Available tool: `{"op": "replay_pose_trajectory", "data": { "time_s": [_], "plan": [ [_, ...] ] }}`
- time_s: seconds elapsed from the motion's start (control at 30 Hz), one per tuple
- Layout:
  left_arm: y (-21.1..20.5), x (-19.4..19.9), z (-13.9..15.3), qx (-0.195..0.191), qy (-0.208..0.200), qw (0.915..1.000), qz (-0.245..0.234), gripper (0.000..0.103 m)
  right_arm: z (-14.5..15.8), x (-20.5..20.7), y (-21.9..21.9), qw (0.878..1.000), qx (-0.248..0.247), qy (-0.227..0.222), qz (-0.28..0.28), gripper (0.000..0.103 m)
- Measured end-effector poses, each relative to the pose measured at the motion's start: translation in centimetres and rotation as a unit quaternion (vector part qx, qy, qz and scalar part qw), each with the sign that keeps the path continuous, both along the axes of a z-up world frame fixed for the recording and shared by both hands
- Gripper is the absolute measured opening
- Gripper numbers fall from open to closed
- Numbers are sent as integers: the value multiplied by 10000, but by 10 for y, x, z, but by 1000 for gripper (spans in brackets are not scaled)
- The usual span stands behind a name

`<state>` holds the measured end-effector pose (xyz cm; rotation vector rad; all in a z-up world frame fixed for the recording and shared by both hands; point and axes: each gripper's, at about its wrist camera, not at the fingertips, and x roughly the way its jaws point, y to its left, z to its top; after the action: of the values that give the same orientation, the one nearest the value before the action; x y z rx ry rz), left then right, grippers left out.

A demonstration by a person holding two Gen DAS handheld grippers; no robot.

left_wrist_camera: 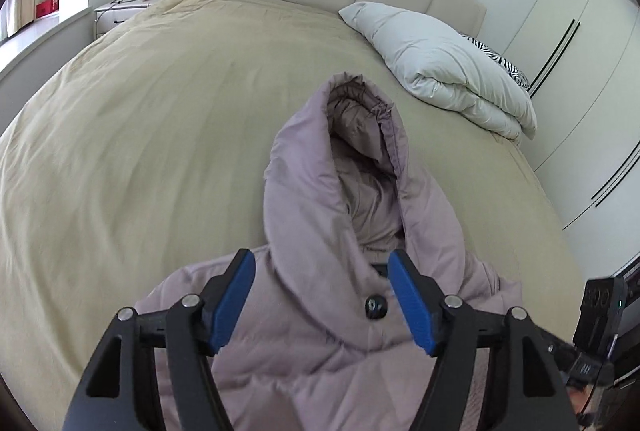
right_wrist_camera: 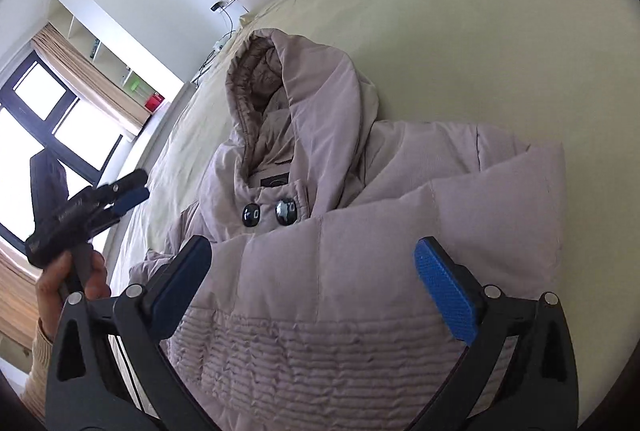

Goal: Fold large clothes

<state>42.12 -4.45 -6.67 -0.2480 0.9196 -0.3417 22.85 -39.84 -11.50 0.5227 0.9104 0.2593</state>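
- Blue-padded fingers point(left_wrist_camera: 232, 303) of the left hand-held gripper point(left_wrist_camera: 322, 297) frame the nearest stretch of cloth, spread wide and holding nothing, poised over the collar
- Largest of all is the bed point(left_wrist_camera: 120, 119) under its beige sheet, which carries everything in the scene
- Next in size, the padded jacket point(right_wrist_camera: 360, 251), pale mauve, lies at the near edge of the bed with its front up; one side panel or sleeve already seems turned in across the chest, judging by the straight folded edge at the right of the right wrist view
- White duvet point(left_wrist_camera: 444, 67) is bundled near the headboard, well apart from the jacket
- Hood point(left_wrist_camera: 352, 159) is not yet folded: it stretches flat away from the collar toward the headboard, its lining open to view
- Right hand-held gripper point(right_wrist_camera: 314, 289) hovers over the quilted panel, its fingers wide apart and gripping nothing
- Two dark buttons point(right_wrist_camera: 268, 215) sit side by side below the collar
- My judgement is that the fold is partly done: the hood, and likely the lower body out of view, are left to bring in
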Motion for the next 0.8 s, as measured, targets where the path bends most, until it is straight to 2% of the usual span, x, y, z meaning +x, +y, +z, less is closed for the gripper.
{"op": "replay_pose_trajectory", "data": {
  "time_s": [0.2,0.27,0.33,0.4,0.43,0.47,0.5,0.53,0.63,0.8],
  "plan": [
    [-45,85,-17,250,303,9989,256,74,9,51,-13,9990,-362,-74,-242,103],
    [-60,107,-25,500,355,9977,274,74,14,68,-18,9990,-326,-123,-282,103],
    [-71,123,-39,906,433,9944,320,77,18,78,-20,9987,-382,-189,-297,103],
    [-74,134,-55,1102,512,9921,314,77,22,87,-19,9985,-428,-267,-225,103],
    [-73,136,-62,1219,549,9905,320,71,20,95,-15,9985,-438,-274,-181,103],
    [-72,138,-69,1277,616,9895,279,61,20,103,-12,9984,-466,-262,-162,103],
    [-68,139,-75,1182,726,9901,208,40,19,111,-9,9982,-514,-253,-161,103],
    [-65,139,-79,1101,800,9906,161,28,18,119,-7,9979,-560,-264,-166,103],
    [-57,125,-73,1186,513,9915,173,16,11,145,7,9977,-611,-255,-140,103],
    [-49,89,-59,1392,-88,9901,150,11,-2,195,37,9958,-905,-117,-42,103]
  ]
}}
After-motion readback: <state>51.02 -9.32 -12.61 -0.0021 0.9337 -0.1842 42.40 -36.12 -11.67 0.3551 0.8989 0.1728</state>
